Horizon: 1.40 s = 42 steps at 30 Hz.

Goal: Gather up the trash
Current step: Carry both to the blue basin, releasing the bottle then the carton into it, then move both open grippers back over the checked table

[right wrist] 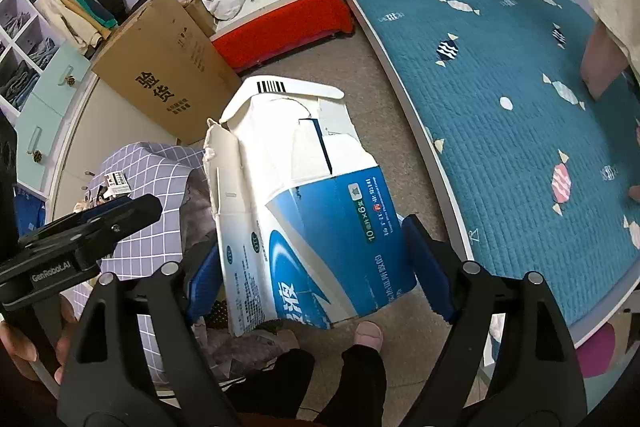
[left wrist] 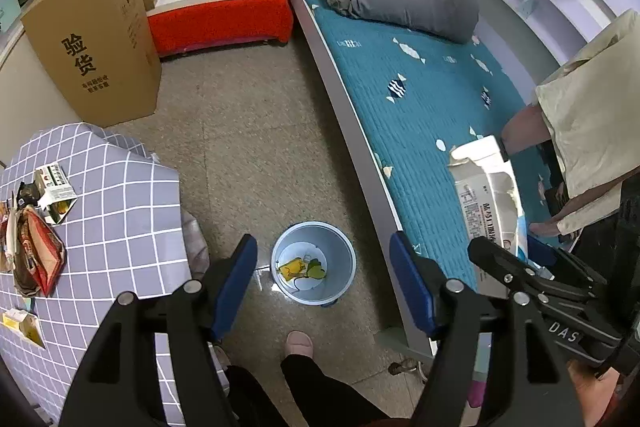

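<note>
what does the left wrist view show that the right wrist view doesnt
Only the left wrist view: the bin on the floor with scraps inside, and the red wrapper on the checked table. Only the right wrist view: the shelves of folded clothes. Both: the white and blue carton clamped in the right gripper, the open left gripper, the bed, the brown box.
</note>
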Tool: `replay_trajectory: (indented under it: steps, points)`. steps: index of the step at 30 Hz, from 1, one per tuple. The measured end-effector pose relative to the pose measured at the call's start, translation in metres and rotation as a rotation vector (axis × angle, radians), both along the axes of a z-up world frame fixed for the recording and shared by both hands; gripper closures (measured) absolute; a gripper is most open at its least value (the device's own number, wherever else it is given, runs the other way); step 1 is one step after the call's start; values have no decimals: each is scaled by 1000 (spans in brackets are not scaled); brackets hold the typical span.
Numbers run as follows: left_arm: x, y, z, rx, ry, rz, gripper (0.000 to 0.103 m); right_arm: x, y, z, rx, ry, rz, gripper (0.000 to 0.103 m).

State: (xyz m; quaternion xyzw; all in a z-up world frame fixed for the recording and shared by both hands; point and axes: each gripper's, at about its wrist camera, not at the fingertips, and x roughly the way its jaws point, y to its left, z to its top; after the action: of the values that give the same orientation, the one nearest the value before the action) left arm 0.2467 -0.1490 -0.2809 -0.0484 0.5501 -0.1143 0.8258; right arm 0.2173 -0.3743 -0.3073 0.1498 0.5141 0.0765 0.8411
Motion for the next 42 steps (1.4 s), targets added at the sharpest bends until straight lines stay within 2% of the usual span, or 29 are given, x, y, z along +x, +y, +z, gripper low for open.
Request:
replay_trajectory:
  steps: [5, 9, 13, 20, 26, 30, 36, 42]
  points:
    - [-7, 4, 7, 11, -26, 7, 35, 2, 5, 2, -12, -22, 6, 19]
    - [-14, 8, 12, 18, -48, 13, 35, 6, 7, -4, -54, -27, -4, 11]
    - [-21, 12, 19, 28, -74, 21, 34, 5, 8, -7, -67, -18, -11, 11]
    - [-33, 25, 35, 28, -132, 57, 34, -6, 26, 20, -62, -85, 36, 11]
    - [-45, 45, 53, 36, -183, 113, 34, -17, 58, 54, -56, -171, 111, 11]
    - [-56, 68, 67, 44, -212, 167, 34, -16, 87, 70, -43, -206, 175, 11]
    - [-77, 125, 81, 51, -222, 289, 34, -13, 146, 81, -21, -216, 294, 10]
    - [-99, 196, 76, 51, -184, 431, 33, -11, 214, 79, -9, -201, 403, 10]
